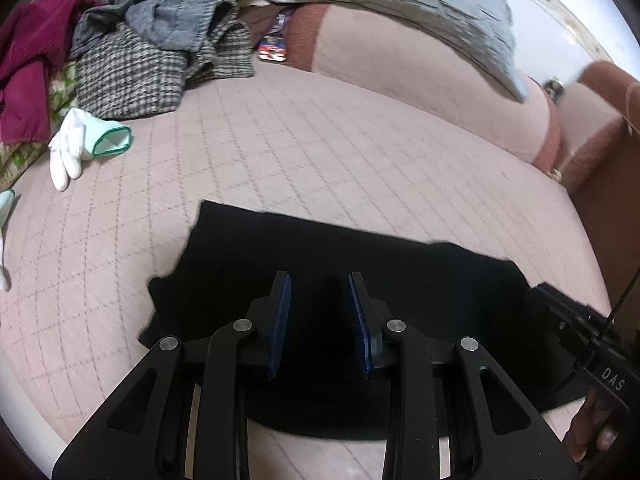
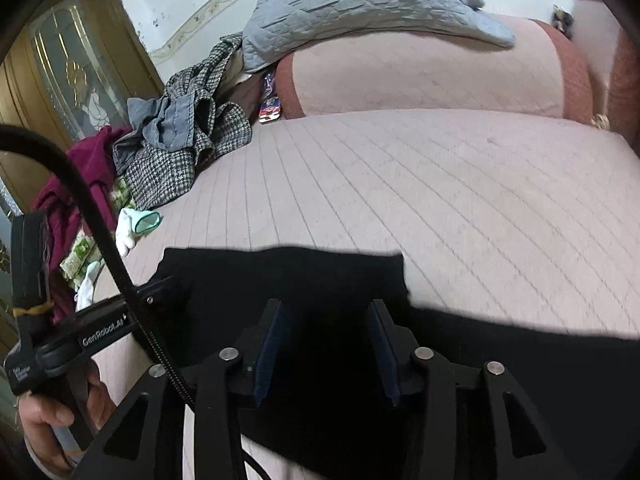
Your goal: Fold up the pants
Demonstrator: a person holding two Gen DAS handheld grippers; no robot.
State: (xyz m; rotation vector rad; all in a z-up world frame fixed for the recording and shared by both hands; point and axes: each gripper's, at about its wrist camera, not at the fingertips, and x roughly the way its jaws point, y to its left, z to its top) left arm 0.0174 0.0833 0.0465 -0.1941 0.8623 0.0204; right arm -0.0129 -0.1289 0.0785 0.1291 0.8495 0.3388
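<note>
We see the black pants [image 1: 320,248] lying crosswise under both the left gripper [image 1: 319,320] and right gripper [image 2: 329,348], each part-open and gripping nothing.

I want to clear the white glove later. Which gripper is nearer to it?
Left. The left gripper hangs over the black pants, on the side toward the white glove; the right gripper is farther over.

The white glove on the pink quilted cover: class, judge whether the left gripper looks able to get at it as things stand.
Probably yes. The white glove lies uncovered on the pink quilted cover, apart from the clothes pile. The left gripper stands open and empty over the black pants, with bare cover between.
</note>
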